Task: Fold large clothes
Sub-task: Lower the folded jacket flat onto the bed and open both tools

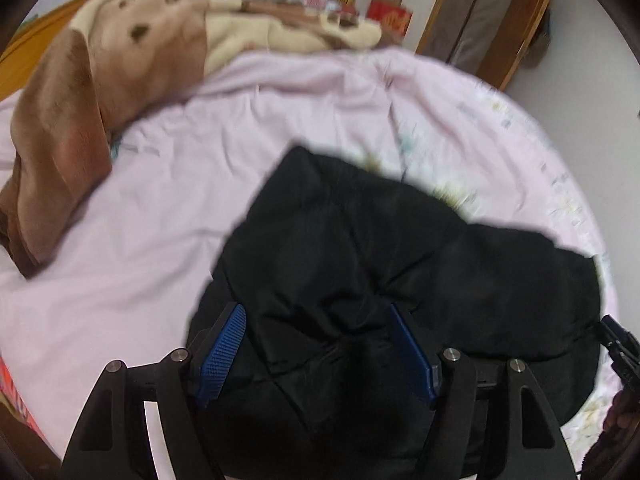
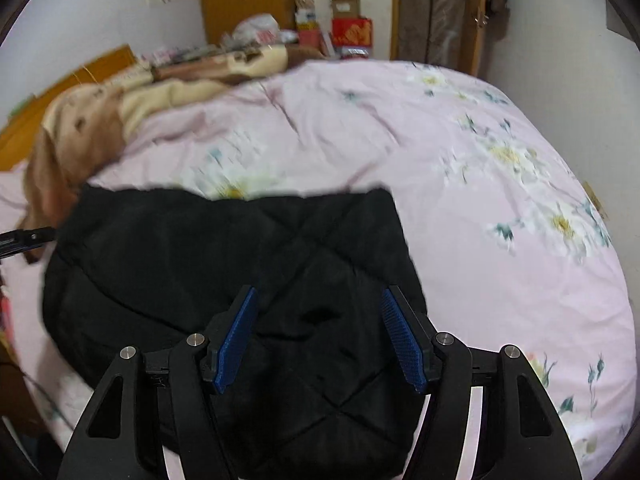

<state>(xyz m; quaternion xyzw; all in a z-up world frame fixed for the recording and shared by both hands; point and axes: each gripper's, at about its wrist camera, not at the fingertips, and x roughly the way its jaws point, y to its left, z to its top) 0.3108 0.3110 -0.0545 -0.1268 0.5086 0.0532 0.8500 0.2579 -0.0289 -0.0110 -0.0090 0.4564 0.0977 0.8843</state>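
A folded black quilted coat (image 2: 224,280) lay on the pink bed (image 2: 460,220); both grippers, left (image 1: 316,312) and right (image 2: 318,296), hovered above it, jaws spread and empty.

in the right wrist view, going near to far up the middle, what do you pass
right gripper, open over the black quilted garment → pink floral bed cover → tan and brown blanket → red box against the far wall

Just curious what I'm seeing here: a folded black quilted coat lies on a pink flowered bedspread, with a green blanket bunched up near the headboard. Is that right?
Nearly. The blanket is brown and cream, not green; the left wrist view shows it plainly. The rest holds: the black quilted coat lies folded on the pink flowered bedspread, and the blanket is bunched near the headboard.
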